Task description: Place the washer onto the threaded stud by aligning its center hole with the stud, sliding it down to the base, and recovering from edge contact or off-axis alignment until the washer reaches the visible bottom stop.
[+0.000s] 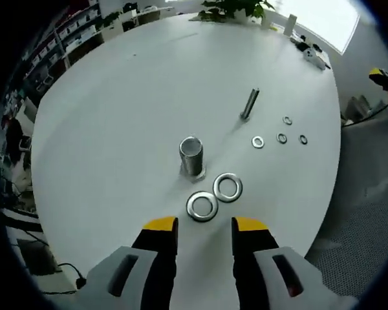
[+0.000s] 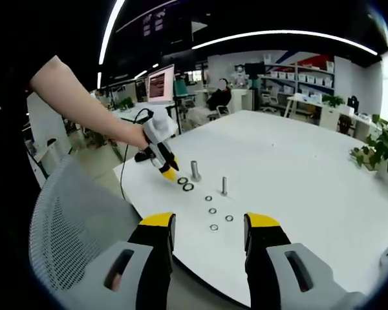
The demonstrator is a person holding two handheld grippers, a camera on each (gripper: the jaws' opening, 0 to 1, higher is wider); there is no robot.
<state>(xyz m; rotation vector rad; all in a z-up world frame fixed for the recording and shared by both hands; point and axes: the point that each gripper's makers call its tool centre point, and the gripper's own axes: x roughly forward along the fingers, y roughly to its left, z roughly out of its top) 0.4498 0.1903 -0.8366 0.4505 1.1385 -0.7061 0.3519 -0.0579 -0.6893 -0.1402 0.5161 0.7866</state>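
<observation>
I see two large washers lying flat on the white counter (image 1: pixel 103 116), the nearer washer (image 1: pixel 202 206) touching the farther washer (image 1: pixel 227 187), both just beside the thick threaded stud (image 1: pixel 191 155). My left hand-held gripper (image 1: pixel 204 227) hangs over the nearer one, jaws apart and empty, so I judge this the approach to pick-up; next I must lower and close across its rim. My right hand-held gripper (image 2: pixel 209 226) waits well back, jaws spread, holding nothing. Four small washers (image 1: pixel 280 134) and a thin stud (image 1: pixel 249 104) lie beyond. The stud's bottom stop is hard to make out.
</observation>
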